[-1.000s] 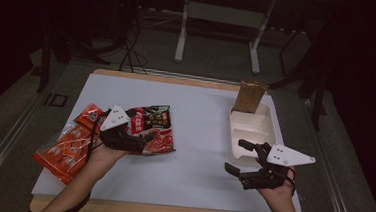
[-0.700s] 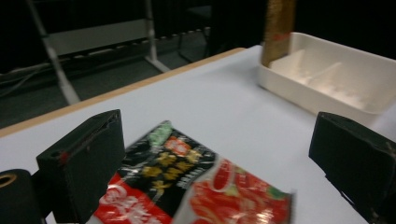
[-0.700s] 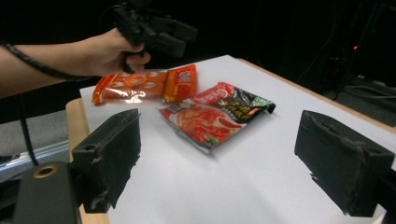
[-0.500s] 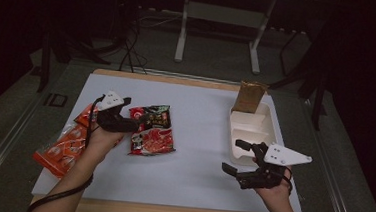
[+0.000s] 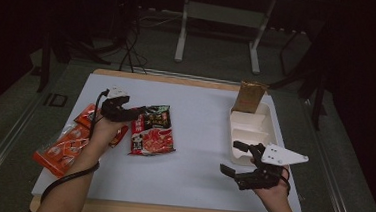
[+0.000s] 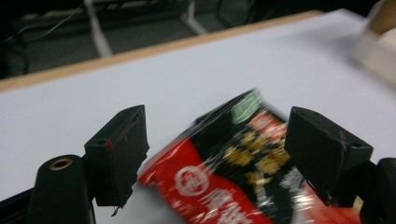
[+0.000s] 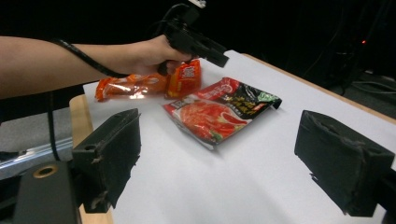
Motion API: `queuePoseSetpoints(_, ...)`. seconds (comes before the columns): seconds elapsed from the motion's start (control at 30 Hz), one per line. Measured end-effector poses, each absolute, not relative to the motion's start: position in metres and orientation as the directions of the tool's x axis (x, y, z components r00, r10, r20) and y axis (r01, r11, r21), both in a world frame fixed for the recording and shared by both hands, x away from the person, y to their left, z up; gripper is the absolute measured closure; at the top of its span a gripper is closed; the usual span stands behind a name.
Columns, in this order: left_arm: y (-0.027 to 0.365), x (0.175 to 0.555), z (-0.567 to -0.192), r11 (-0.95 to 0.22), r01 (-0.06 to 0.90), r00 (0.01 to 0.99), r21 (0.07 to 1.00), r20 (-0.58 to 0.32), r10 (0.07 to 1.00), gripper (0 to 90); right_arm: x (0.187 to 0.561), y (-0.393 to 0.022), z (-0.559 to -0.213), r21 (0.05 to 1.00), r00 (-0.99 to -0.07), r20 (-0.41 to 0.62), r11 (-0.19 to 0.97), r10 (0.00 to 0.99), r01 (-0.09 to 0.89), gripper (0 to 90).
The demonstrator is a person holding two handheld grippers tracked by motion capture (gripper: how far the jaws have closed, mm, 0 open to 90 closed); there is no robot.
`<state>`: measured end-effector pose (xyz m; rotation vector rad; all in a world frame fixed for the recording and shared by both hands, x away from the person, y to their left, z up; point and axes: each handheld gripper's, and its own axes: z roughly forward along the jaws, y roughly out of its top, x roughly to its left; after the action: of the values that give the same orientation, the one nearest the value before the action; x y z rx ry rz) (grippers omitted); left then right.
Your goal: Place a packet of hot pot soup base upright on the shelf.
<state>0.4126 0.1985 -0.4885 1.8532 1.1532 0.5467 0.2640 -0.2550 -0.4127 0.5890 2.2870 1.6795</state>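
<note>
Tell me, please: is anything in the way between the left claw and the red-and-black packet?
Nothing visible. The left claw hovers at the red-and-black packet's upper left corner, its jaws just closing without pressing it. The orange packets lie behind.

Black left hand-held gripper with trailing black cable, black right hand-held gripper with grey three-cornered plate, blocky worn jaws, bare forearms

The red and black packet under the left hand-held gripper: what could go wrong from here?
1. The left hand-held gripper, jaws just closing, straddles the packet near one corner; a corner pinch may slip.
2. The orange packets lie beside it under the forearm and may get dragged.
</note>
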Motion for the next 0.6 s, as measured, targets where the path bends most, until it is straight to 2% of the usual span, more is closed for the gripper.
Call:
queuePoseSetpoints(0.1,0.200,0.418,-0.496,-0.170,0.549,0.436,0.818,-0.107,0.893,25.9,0.264,-0.254,-0.414,0.949,-0.890,0.043,0.260,0.453,0.179,14.4)
queuePoseSetpoints(0.17,0.200,0.422,-0.499,-0.162,0.583,0.408,0.796,-0.115,0.906,29.8,0.264,-0.254,-0.414,0.948,-0.891,0.045,0.262,0.452,0.181,14.4)
queuePoseSetpoints(0.3,0.198,0.425,-0.504,-0.183,0.598,0.393,0.780,-0.086,0.915,35.4,0.264,-0.254,-0.414,0.948,-0.894,0.045,0.264,0.447,0.180,14.4)
queuePoseSetpoints(0.5,0.199,0.434,-0.512,-0.158,0.683,0.366,0.714,-0.147,0.919,36.9,0.265,-0.256,-0.415,0.947,-0.893,0.053,0.261,0.448,0.187,14.4)
queuePoseSetpoints(0.6,0.197,0.438,-0.518,-0.162,0.710,0.353,0.685,-0.147,0.924,36.9,0.265,-0.255,-0.416,0.945,-0.894,0.051,0.268,0.446,0.188,14.4)
